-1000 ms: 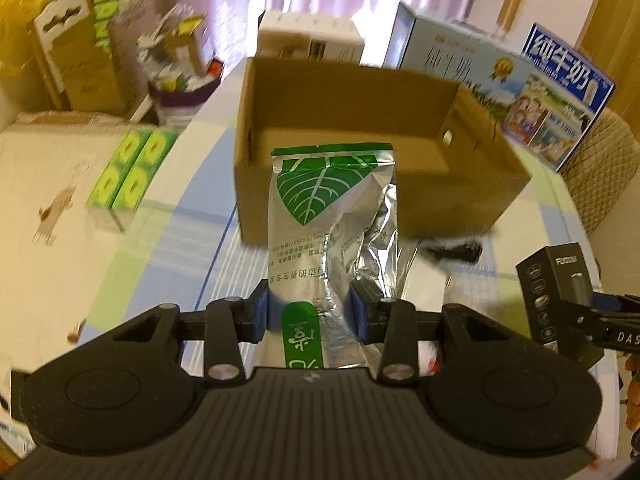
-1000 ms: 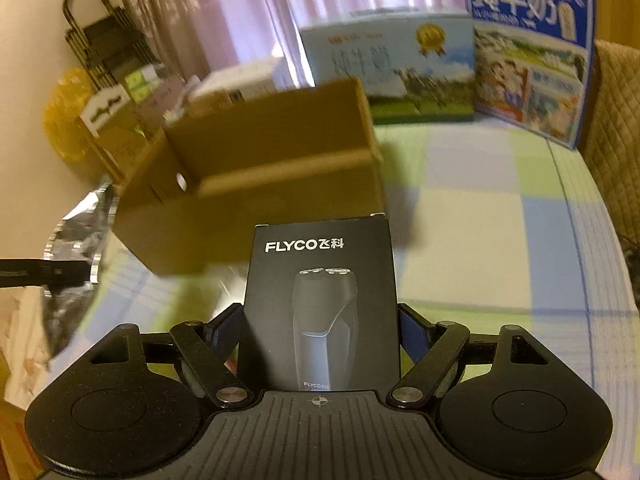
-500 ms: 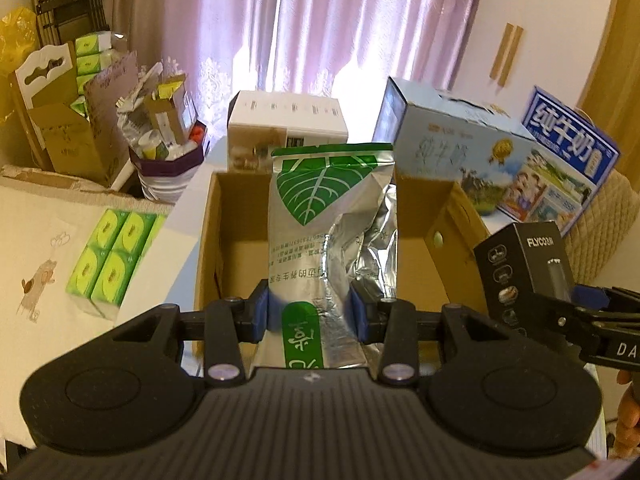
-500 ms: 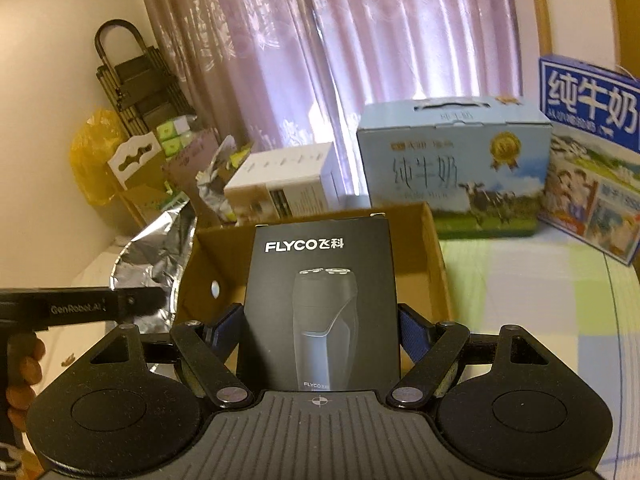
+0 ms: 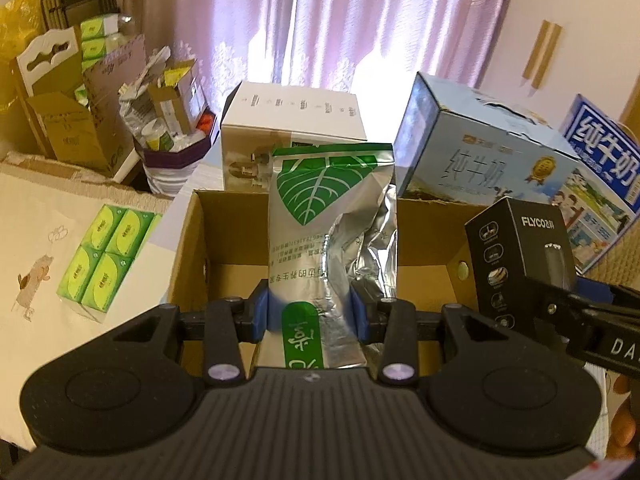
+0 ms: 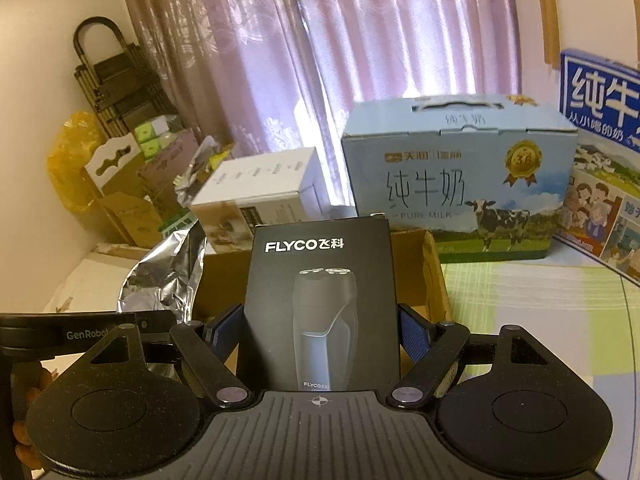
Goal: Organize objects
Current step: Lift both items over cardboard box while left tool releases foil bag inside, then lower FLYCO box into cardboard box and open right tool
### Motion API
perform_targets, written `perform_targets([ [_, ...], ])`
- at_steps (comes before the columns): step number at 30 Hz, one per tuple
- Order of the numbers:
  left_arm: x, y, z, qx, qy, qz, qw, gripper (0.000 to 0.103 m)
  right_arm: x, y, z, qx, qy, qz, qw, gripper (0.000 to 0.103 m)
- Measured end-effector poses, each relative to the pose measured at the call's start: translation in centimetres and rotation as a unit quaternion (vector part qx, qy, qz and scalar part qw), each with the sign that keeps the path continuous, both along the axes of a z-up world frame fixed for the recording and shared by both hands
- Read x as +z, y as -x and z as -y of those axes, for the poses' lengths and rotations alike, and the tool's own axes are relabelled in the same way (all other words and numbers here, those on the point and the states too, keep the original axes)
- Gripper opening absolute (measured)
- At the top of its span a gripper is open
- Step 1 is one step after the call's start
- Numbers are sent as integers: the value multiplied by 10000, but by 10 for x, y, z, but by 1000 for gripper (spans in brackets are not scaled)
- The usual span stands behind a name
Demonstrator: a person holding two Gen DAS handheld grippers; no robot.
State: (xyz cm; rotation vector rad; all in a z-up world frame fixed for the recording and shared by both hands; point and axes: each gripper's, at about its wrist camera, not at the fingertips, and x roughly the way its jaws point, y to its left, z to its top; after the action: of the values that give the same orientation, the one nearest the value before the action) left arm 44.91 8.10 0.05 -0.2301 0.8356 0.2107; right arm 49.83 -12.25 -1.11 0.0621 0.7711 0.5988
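Left gripper (image 5: 310,312) closed on silver foil pouch (image 5: 328,240) with green leaf print; blue pads pressed to both sides, pouch held upright at frame centre, above open cardboard box (image 5: 188,248). Right gripper (image 6: 320,332) clamped wide on black shaver box (image 6: 322,304), upright, centre of right wrist view — same box seen at right edge of left view. Beyond cardboard box: white carton (image 5: 292,120), pale blue milk case (image 6: 460,176). Green tissue packs (image 5: 104,256) at left.

Both grippers are matte black plastic: left gripper (image 5: 310,312), right gripper (image 6: 320,330). Blue pads (image 5: 259,312) line the fingers. Silver screws (image 6: 403,394) cap the linkages; white lettering marks each side.
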Motion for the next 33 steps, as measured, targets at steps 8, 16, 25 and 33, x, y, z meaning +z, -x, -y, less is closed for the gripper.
perform_targets([
  [8,-32,-32,-3,201,112,-392,9990,36,-35,-23,-11,-24,216,-334,9992,77],
  [16,-67,-49,-4,284,213,-788,9963,36,-56,-32,-15,-4,420,-473,9980,77],
  [25,-70,-56,-2,213,243,-748,9967,54,-59,-36,-17,-22,428,-502,9978,77],
  [33,-64,-53,-9,229,72,-705,9972,66,-59,-36,-19,-26,408,-517,9978,77],
])
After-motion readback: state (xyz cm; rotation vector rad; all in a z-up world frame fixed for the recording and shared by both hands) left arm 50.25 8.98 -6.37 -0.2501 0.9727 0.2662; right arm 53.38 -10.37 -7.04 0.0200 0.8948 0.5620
